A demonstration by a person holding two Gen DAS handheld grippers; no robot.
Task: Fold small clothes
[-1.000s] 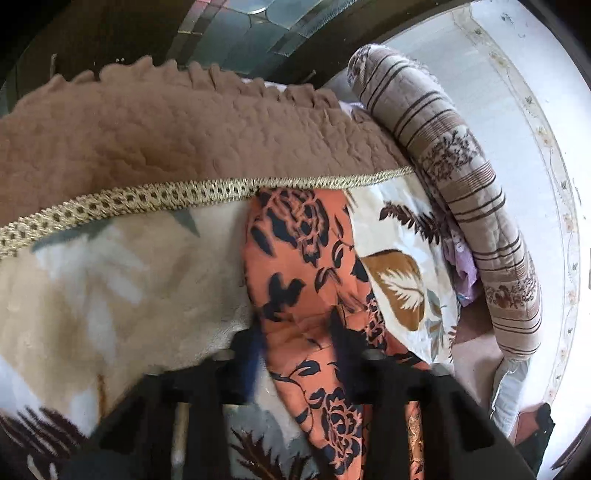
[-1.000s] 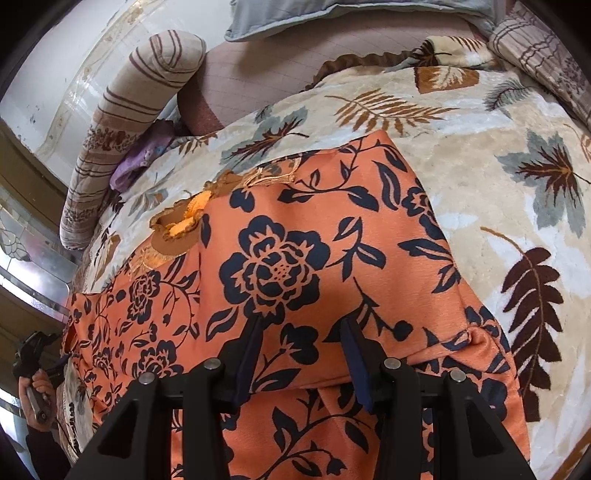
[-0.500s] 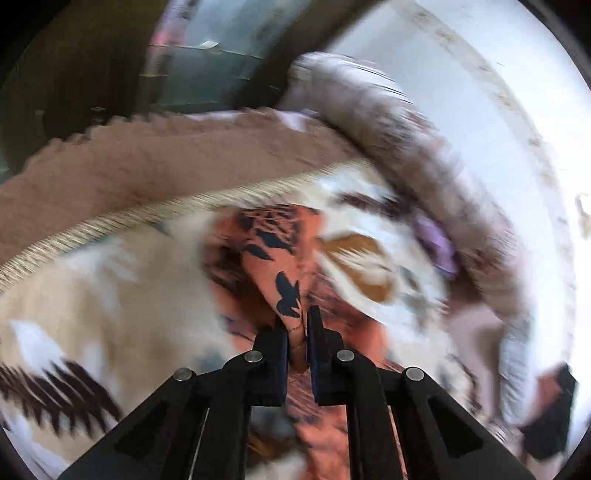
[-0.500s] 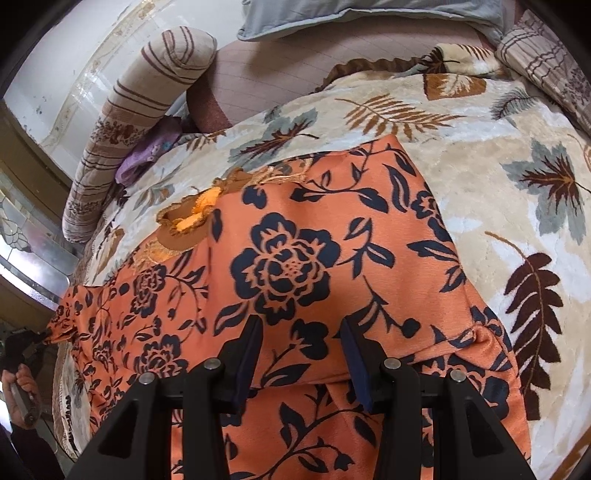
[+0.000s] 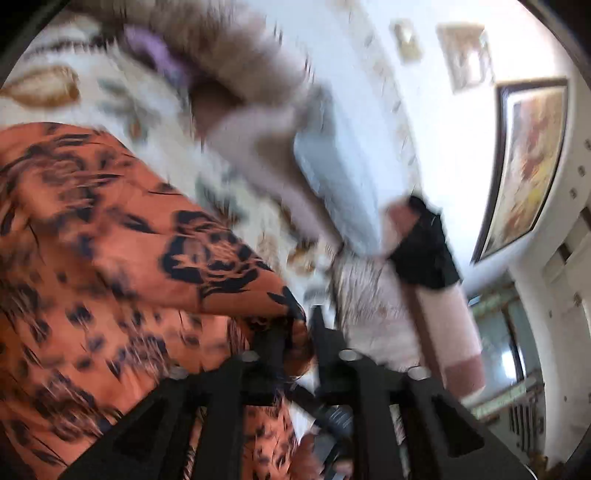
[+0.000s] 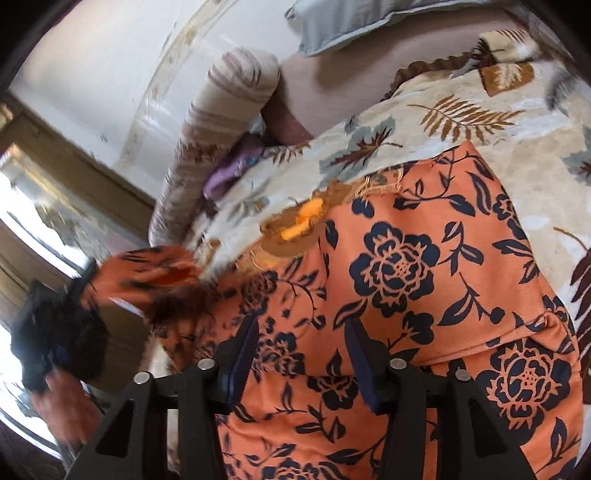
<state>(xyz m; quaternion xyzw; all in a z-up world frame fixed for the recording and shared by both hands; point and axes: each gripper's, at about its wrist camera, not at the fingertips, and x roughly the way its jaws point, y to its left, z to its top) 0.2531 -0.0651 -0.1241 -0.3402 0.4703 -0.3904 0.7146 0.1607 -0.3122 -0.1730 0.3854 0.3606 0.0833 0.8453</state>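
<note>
Your left gripper (image 5: pixel 299 328) has just been opening, orange floral garment (image 6: pixel 424 295) edge between its jaws. Right gripper (image 6: pixel 301 354), jaws parting, hovers apart over the garment, frame centre.

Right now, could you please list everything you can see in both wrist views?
Garment: one, orange with dark flowers, spread on the blanket, one corner lifted.
Blanket: one, cream with leaf print, under the garment.
Bolster: one, beige striped, by the wall.
Pillow: one, pale blue-grey, at the bed's far end.
Purple cloth: one, beside the bolster.
Framed picture: one, on the wall.
Left gripper: black, orange fabric between its fingers.
Right gripper: black, open over the garment.
</note>
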